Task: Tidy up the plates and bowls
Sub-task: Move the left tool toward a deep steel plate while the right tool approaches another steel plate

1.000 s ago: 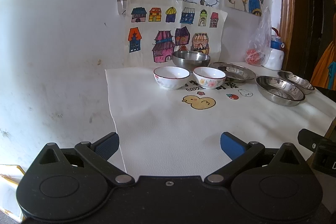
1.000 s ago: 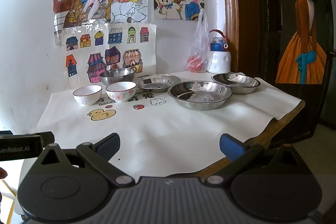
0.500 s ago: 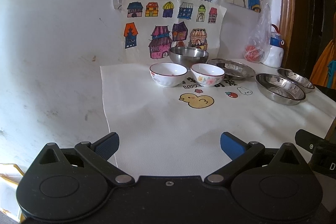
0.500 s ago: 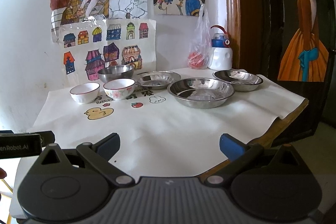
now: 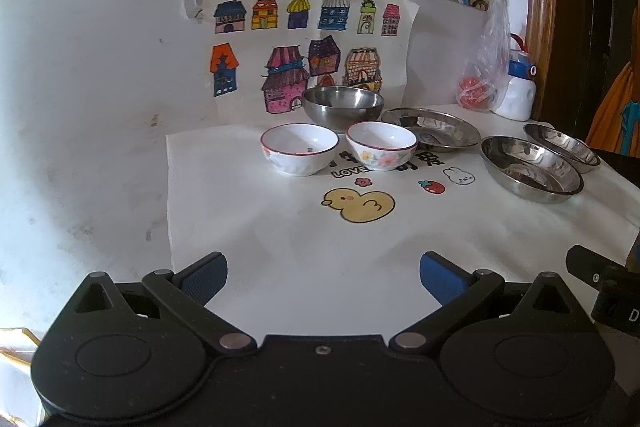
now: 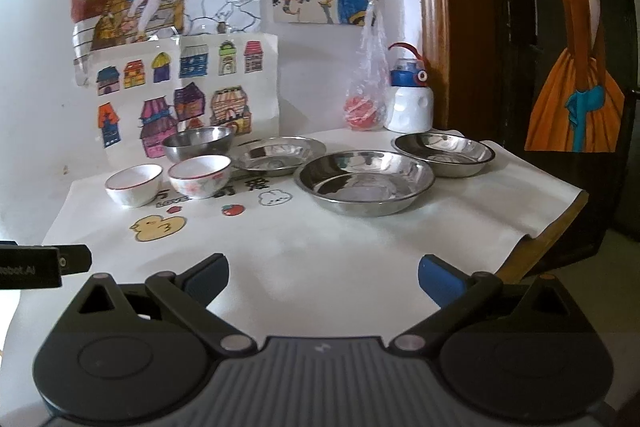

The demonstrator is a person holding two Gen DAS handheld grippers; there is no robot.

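Observation:
Two white ceramic bowls stand side by side on the white cloth: a red-rimmed one [image 5: 299,149] [image 6: 134,185] and a flowered one [image 5: 381,145] [image 6: 199,176]. Behind them sits a steel bowl [image 5: 343,105] [image 6: 199,143]. Three steel plates lie to the right: a far one [image 5: 431,128] [image 6: 279,155], a near large one [image 5: 531,169] [image 6: 365,182] and a rightmost one [image 5: 562,146] [image 6: 444,153]. My left gripper [image 5: 323,277] and right gripper [image 6: 323,277] both hover open and empty over the cloth's near part, well short of the dishes.
The table stands against a white wall with taped children's drawings [image 5: 304,47]. At the back right are a plastic bag with red contents [image 6: 366,107] and a white-and-blue bottle [image 6: 409,99]. The table's right edge [image 6: 560,227] drops off beside a dark wooden door.
Both grippers have drifted forward toward the dishes, which appear slightly larger and lower in view. Both stay open; no dish has moved.

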